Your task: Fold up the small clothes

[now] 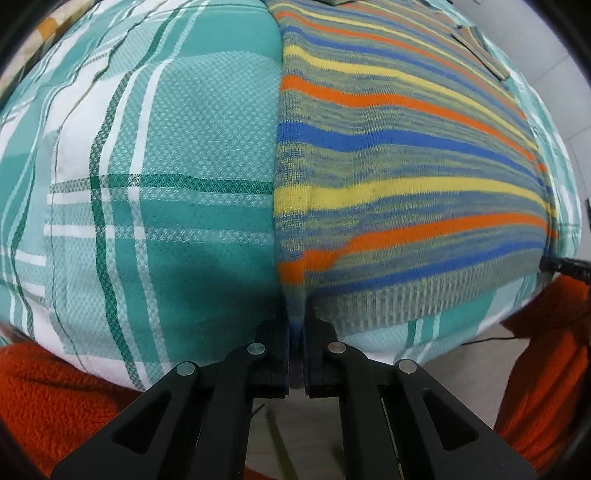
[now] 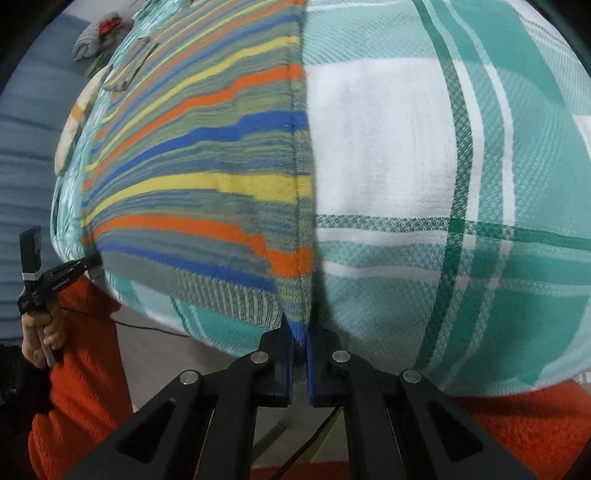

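Note:
A striped knit garment with orange, blue and yellow bands lies flat on a teal plaid cloth. My left gripper is shut on the garment's near left hem corner at the table's front edge. In the right wrist view the same garment lies to the left, and my right gripper is shut on its near right hem corner. The left gripper also shows there, at the garment's other corner. The right gripper's tip shows at the right edge of the left wrist view.
The plaid cloth covers the table to both sides of the garment. The person's orange sleeves are close below the table edge. A bundle of other clothes lies at the far left corner.

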